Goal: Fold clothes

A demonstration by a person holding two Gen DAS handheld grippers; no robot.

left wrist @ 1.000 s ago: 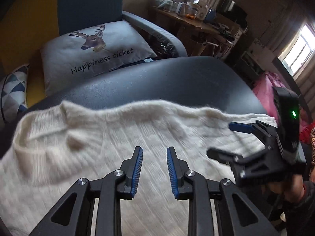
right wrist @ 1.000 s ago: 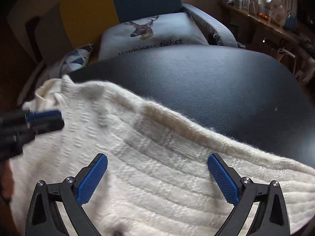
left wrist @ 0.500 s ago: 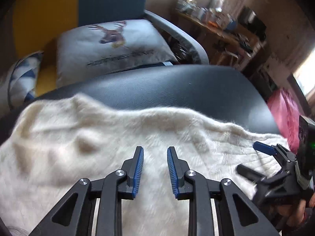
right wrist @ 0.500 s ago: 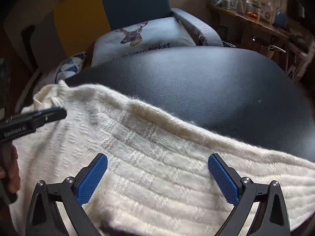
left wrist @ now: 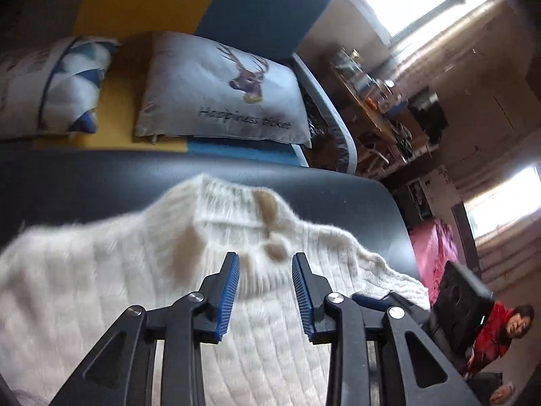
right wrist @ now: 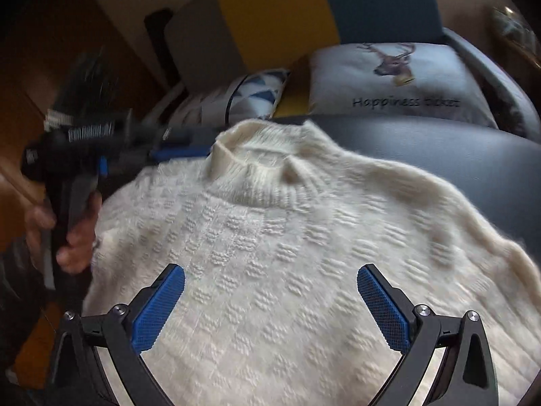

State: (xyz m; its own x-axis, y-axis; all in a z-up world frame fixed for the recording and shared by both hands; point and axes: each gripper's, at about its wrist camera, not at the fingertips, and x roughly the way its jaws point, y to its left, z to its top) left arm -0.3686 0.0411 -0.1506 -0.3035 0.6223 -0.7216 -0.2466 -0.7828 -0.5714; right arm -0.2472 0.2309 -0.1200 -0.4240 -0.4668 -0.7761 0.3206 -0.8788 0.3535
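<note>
- Bare dark tabletop (right wrist: 473, 155) beyond the sweater (right wrist: 270, 237): open room to pass.
- Deer cushion (left wrist: 223, 91) and patterned cushion (left wrist: 57, 84) just behind the far edge, blocking reach.
- Left gripper (right wrist: 175, 145) crowding the collar's left side.

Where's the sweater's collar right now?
In the right wrist view, the ribbed collar of the cream knitted sweater lies at the garment's far edge on the dark padded surface, nearest the deer-print cushion.

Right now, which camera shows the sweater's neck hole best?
The right wrist view: the sweater's ribbed collar is sharp and central there. In the left wrist view the collar is blurred and only partly readable.
</note>
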